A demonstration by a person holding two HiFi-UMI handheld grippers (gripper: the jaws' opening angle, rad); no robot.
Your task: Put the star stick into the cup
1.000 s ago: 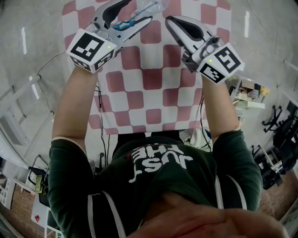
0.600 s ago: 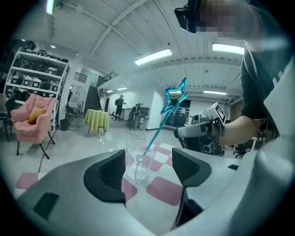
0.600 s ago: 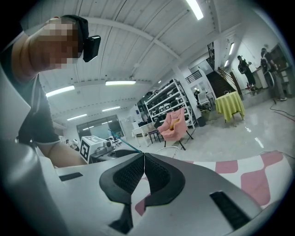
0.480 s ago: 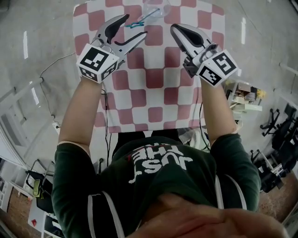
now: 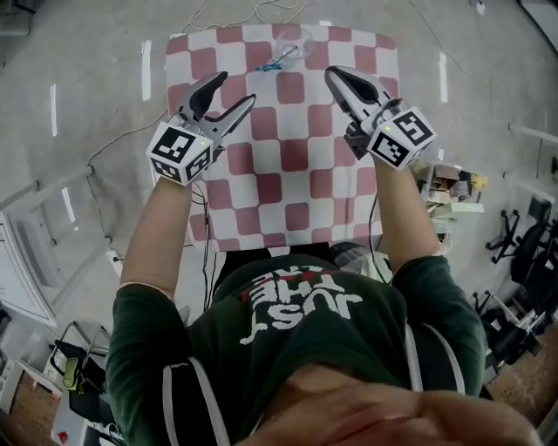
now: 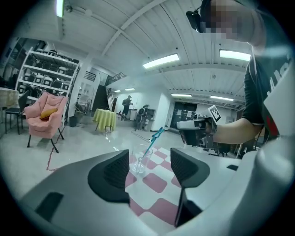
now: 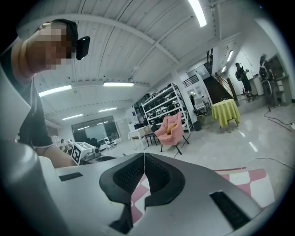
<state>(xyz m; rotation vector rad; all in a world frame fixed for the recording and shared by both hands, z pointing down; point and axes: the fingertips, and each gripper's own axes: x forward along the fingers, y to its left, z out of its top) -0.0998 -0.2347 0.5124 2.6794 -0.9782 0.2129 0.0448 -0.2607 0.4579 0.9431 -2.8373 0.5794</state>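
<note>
The clear plastic cup (image 5: 297, 41) stands at the far end of the checkered table (image 5: 288, 165). The blue star stick (image 5: 277, 60) leans inside it, its upper end sticking out over the rim. In the left gripper view the cup (image 6: 139, 159) and slanted stick (image 6: 155, 138) show between the jaws, well ahead of them. My left gripper (image 5: 233, 90) is open and empty, held above the table's left side, short of the cup. My right gripper (image 5: 336, 75) is shut on nothing, level with the left one; its pads (image 7: 133, 174) press together.
The red-and-white checkered cloth covers the whole table. Cables (image 5: 235, 13) lie on the floor beyond the far edge. In the left gripper view the right gripper (image 6: 196, 127) hangs to the right of the cup. A pink armchair (image 7: 171, 130) and shelves stand far off.
Both grippers have drawn back from the cup toward me, and more of the table shows. The left gripper, close around the stick before, is now apart from it; the stick stays in the cup.
</note>
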